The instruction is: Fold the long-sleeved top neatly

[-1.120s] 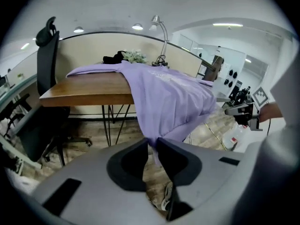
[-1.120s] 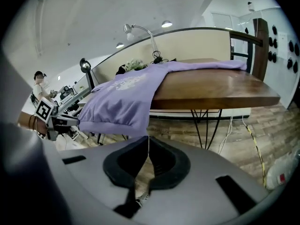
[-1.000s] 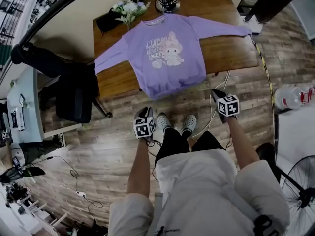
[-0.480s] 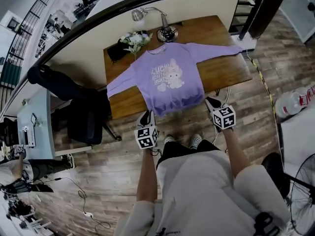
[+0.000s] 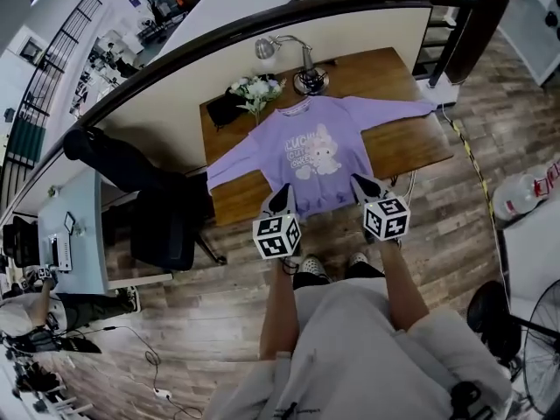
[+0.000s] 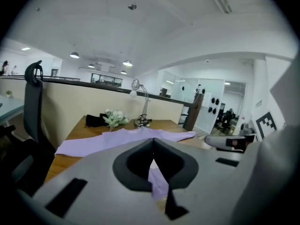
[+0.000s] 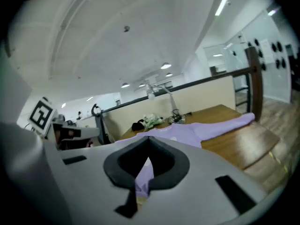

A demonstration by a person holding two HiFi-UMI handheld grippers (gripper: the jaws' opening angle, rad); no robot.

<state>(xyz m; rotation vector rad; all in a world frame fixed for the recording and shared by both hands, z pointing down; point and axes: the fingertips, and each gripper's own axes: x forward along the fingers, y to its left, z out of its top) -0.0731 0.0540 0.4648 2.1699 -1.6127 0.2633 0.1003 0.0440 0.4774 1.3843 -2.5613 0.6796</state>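
The purple long-sleeved top lies flat, print up, sleeves spread, on the wooden table, with its hem at the near edge. The left gripper and right gripper sit at the hem. Their jaws have just closed fully together, with no cloth visibly pinched. Open both before engaging, grip the hem corners symmetrically, then lift evenly toward the collar.

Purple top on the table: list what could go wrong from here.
The top has its hem over the table's near edge; a pull toward the person may drag it off. The flowers and lamp stand close behind the collar; a hem folded up may knock them.
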